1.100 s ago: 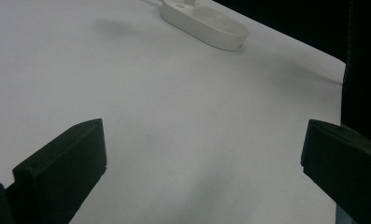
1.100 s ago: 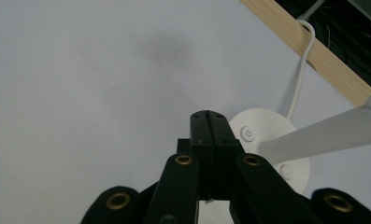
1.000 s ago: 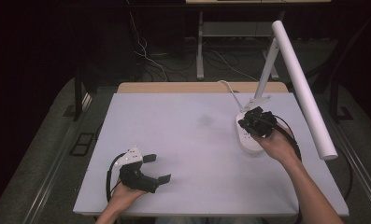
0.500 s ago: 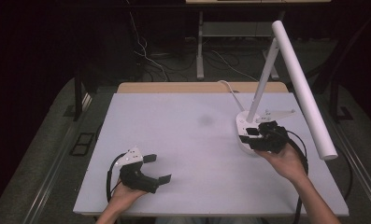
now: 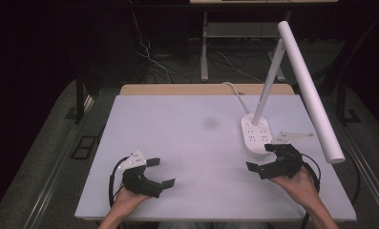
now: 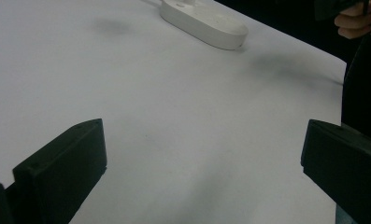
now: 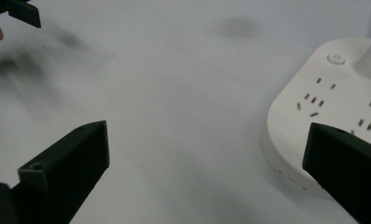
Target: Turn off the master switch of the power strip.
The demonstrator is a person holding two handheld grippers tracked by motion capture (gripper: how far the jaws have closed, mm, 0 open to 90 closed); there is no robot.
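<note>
The white desk lamp with an oval socket-strip base (image 5: 256, 136) stands right of centre on the pale grey table (image 5: 192, 138), the right gripper (image 5: 267, 158) just below it and the left gripper (image 5: 161, 172) at lower left, both wide open and empty.

On the one white table (image 5: 192, 138) I count one desk lamp (image 5: 292, 90), standing at about 3 o'clock from the table's middle. It has one oval base (image 5: 255, 136), one thin upright stem (image 5: 268, 81) and one long tube head (image 5: 311, 90). One white cable (image 5: 235, 90) leaves the base toward 12 o'clock.

On the base there is one round button (image 7: 336, 58), and several groups of socket slots; their exact number I cannot tell.

There are two grippers: the left gripper (image 5: 161, 172) at 7 o'clock and the right gripper (image 5: 262, 157) at 4 o'clock. Each has two black jaws, so four jaws together. Two hands hold them, one each.

One faint dark spot (image 5: 209, 123) is on the table near its middle.
</note>
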